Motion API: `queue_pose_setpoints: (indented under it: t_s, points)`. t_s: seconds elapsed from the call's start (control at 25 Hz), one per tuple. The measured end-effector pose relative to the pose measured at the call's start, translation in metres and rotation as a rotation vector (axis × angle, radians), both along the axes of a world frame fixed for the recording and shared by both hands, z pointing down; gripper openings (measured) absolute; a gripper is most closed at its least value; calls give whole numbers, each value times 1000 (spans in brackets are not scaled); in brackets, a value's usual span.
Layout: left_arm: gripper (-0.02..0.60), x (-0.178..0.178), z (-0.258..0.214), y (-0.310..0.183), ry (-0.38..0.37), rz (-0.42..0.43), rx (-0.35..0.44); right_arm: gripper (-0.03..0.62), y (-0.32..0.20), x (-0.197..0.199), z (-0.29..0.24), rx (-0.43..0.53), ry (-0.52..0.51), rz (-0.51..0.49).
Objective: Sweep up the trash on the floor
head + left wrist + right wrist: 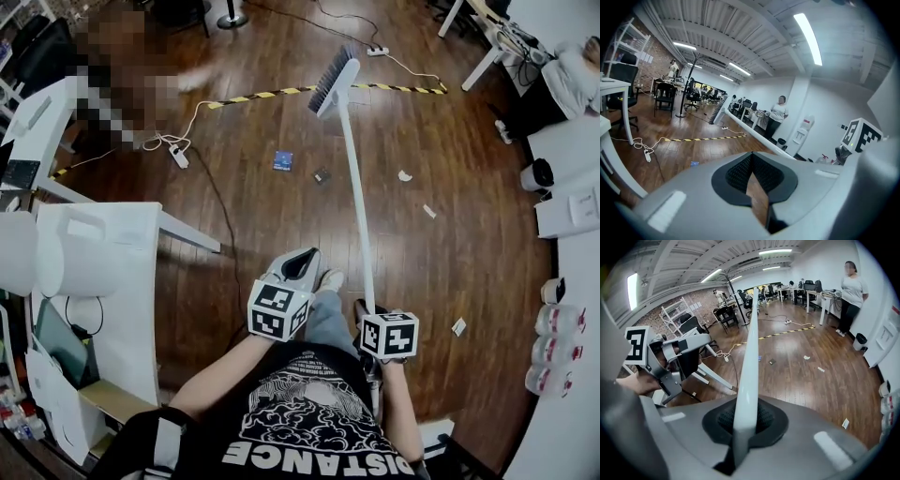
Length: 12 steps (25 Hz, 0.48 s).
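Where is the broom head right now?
Head view, upper centre: the broom head is by the striped tape, beyond the blue scrap; the right gripper holds its handle.

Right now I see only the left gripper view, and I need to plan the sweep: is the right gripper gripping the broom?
Observer: Yes. The right gripper view shows the right gripper shut on the white broom handle.
Operator: Where is the broom head?
Observer: The head view shows the broom head far out in front, beside the yellow-and-black tape on the floor.
Operator: I see one blue piece on the floor. Is there other trash?
Observer: Yes. In the head view a dark scrap lies just right of the blue piece, and three white scraps lie further right.
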<state>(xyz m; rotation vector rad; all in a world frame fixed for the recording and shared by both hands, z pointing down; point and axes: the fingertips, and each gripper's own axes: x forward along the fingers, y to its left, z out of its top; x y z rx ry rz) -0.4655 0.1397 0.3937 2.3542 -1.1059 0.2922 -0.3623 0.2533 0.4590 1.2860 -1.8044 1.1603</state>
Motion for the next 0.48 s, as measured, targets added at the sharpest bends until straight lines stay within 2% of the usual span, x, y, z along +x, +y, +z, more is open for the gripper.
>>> queue_pose_setpoints:
  t_s: [0.24, 0.48]
  points:
    - [5, 11, 2, -67, -16, -67, -3, 0, -62, 16, 20, -56, -16, -75]
    - [5, 43, 6, -133, -45, -108, -18, 0, -122, 48, 34, -121, -33, -146]
